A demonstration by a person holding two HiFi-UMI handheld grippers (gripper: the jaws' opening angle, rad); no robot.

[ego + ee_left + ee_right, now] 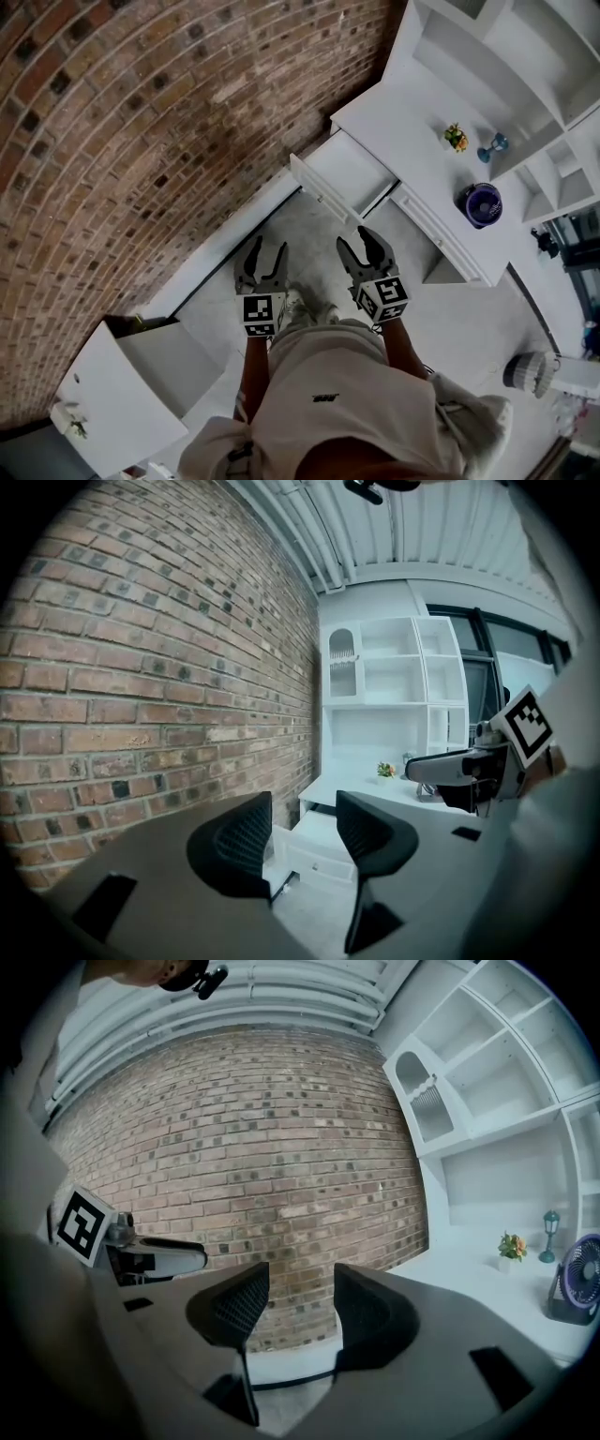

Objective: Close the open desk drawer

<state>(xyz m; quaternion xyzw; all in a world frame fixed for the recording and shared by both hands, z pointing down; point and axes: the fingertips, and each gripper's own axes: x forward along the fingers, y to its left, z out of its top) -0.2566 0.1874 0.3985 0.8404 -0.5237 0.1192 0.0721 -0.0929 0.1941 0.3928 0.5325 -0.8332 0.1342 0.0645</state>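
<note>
A white desk [412, 141] stands against the brick wall, and its left drawer [339, 180] is pulled out, empty inside. In the left gripper view the same drawer [314, 847] shows between and beyond the jaws, some way off. My left gripper [262, 257] is open and holds nothing, short of the drawer front. My right gripper [367, 246] is open too, just below the drawer's near corner and not touching it. Seen from the right gripper view, the right gripper [292, 1309] faces the brick wall.
On the desk top stand a small flower pot [456, 138], a blue lamp figure [493, 145] and a purple fan [482, 204]. White shelves [525, 66] rise behind. A low white cabinet [131, 394] is at the lower left. A white fan [531, 370] sits on the floor, right.
</note>
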